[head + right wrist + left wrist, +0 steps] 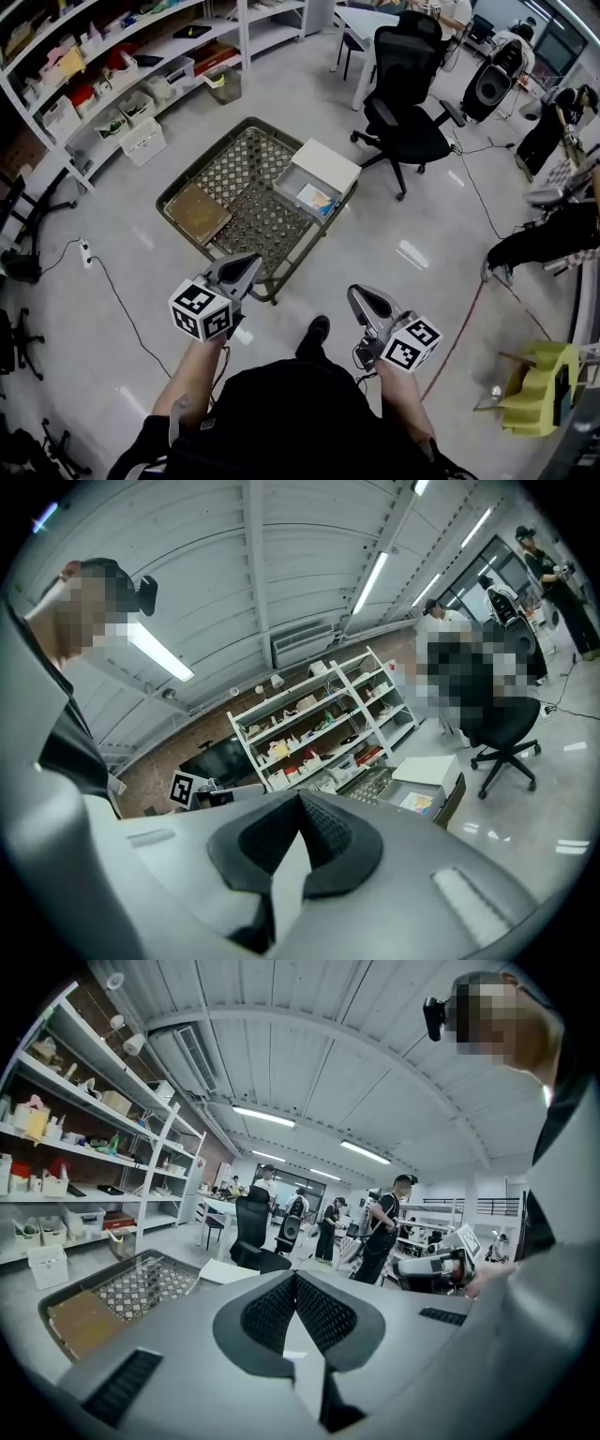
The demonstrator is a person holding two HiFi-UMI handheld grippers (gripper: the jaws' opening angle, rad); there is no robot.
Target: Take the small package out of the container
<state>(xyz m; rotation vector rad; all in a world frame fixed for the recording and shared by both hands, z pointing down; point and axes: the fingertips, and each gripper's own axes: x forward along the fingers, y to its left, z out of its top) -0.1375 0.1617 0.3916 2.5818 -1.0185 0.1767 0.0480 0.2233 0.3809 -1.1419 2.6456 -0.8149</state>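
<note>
Shelving: white racks of boxes and bins are ranged along the left wall.
Mesh tray: a dark wire-mesh tray is laid flat on the floor, with a brown flat board on its left part.
Left hand-held gripper: it is clenched, jaws pressed together with nothing between them, and is held low in front of the person, just short of the tray's near edge.
Container: a white box is set on the right part of the tray, half covered by its lid, the open half turned toward the person.
Small package: a small colourful packet is seen lying inside the open half; its long axis is too small to be judged.
Right hand-held gripper: it is clenched as well, and nothing is held.
Relation: the package lies ahead of and below both hand-held grippers, between their lines and well apart from each; neither is judged clearly nearer, though the package is seen openly in the right gripper view.
Floor: pale, glossy, crossed by cables.
Room: an open workshop, with a black office chair beyond the container.
</note>
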